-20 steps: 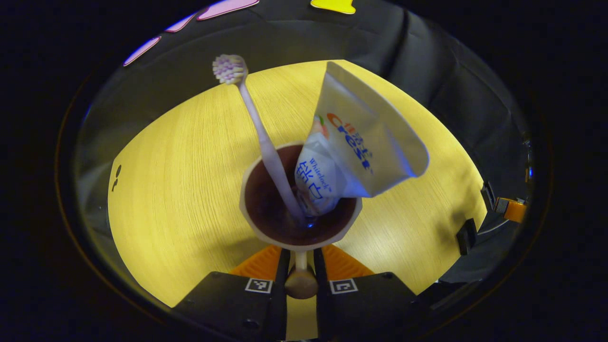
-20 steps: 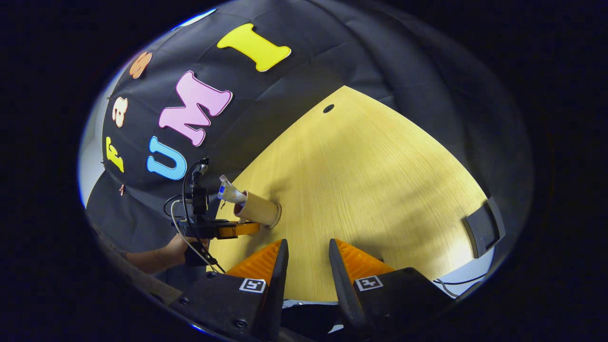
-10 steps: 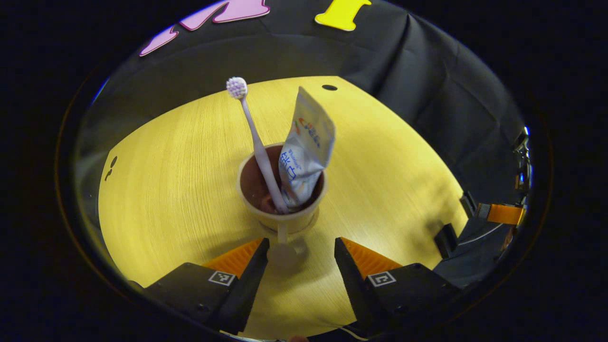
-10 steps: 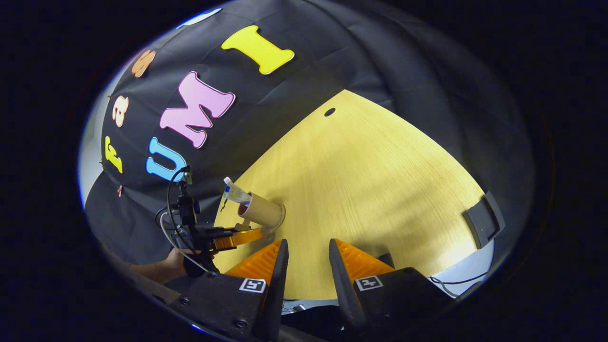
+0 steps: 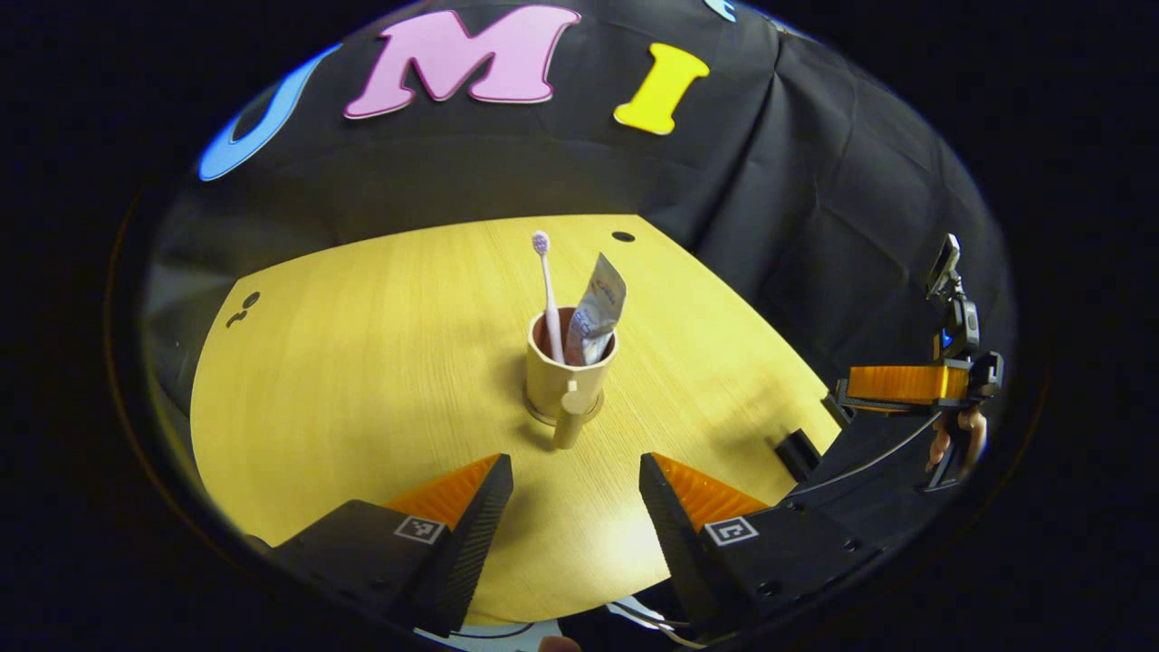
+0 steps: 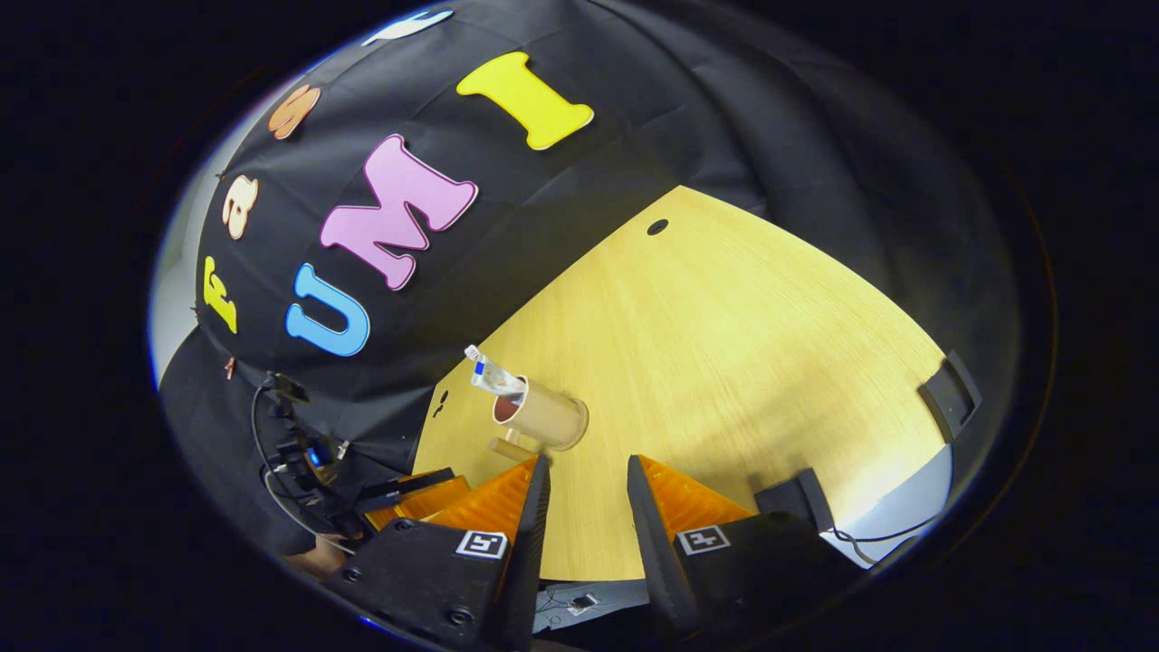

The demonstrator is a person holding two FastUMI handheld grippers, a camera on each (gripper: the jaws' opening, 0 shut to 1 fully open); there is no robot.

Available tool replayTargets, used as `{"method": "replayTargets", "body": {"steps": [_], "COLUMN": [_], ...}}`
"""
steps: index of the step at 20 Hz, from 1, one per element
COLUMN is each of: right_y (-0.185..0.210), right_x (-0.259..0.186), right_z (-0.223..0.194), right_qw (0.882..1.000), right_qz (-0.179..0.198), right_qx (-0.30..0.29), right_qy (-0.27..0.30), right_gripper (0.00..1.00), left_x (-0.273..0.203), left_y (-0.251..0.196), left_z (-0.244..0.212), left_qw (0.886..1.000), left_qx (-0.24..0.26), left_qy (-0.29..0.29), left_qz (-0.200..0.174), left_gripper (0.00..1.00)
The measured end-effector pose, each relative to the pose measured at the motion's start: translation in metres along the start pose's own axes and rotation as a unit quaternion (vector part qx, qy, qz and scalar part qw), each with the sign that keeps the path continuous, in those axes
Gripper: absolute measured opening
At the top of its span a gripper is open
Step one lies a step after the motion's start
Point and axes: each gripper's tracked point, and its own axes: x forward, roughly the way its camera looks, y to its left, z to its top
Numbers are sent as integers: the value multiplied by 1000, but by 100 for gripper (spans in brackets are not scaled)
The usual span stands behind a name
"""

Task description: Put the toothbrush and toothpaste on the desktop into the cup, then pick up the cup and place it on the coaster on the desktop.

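Observation:
A tan cup (image 5: pixel 554 378) stands upright on the yellow desktop (image 5: pixel 362 380), with the thin rim of a coaster (image 5: pixel 536 417) showing under its base. A pale toothbrush (image 5: pixel 546 294) and a white toothpaste tube (image 5: pixel 602 306) stand inside it. The cup's stub handle (image 5: pixel 570 424) points toward my left gripper (image 5: pixel 570 484), which is open a short way back from it and holds nothing. In the right gripper view the cup (image 6: pixel 548 417) lies ahead and left, with the tube (image 6: pixel 492 374) sticking out. My right gripper (image 6: pixel 584 480) is narrowly open and holds nothing.
The right gripper (image 5: pixel 896 384) and a hand (image 5: pixel 960 439) hover off the desktop's right edge. Dark blocks (image 5: pixel 797 450) (image 6: pixel 946 396) sit at the table edge. A small hole (image 5: pixel 622 236) marks the far side. The left gripper (image 6: pixel 407 489) shows beside the cup.
My left gripper let go of the cup's handle, opened, and drew back and up. The cup now stands alone on the coaster. The right gripper shifted only slightly.

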Motion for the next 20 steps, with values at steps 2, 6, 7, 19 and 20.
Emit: {"method": "replayTargets", "body": {"steps": [2,6,7,19,20], "right_y": [22,64,75,96,94], "right_x": [2,7,10,33,31], "right_z": [-5,-22,-27,-26,-24], "right_qw": [1000,999,999,990,988], "right_qz": [6,26,32,95,104], "right_qx": [-9,-32,-36,-76,-84], "right_qy": [-3,1,3,70,73], "right_gripper": [53,53,53,53,53], "left_x": [-19,-58,-66,-88,-82], "left_y": [10,27,30,33,30], "left_z": [1,5,4,0,3], "left_qw": [1000,998,998,990,990], "left_qx": [-4,-3,-1,-52,-52], "left_qy": [-20,-60,-66,-92,-91], "left_qz": [4,20,24,92,97], "left_gripper": [88,88,88,88,88]}}
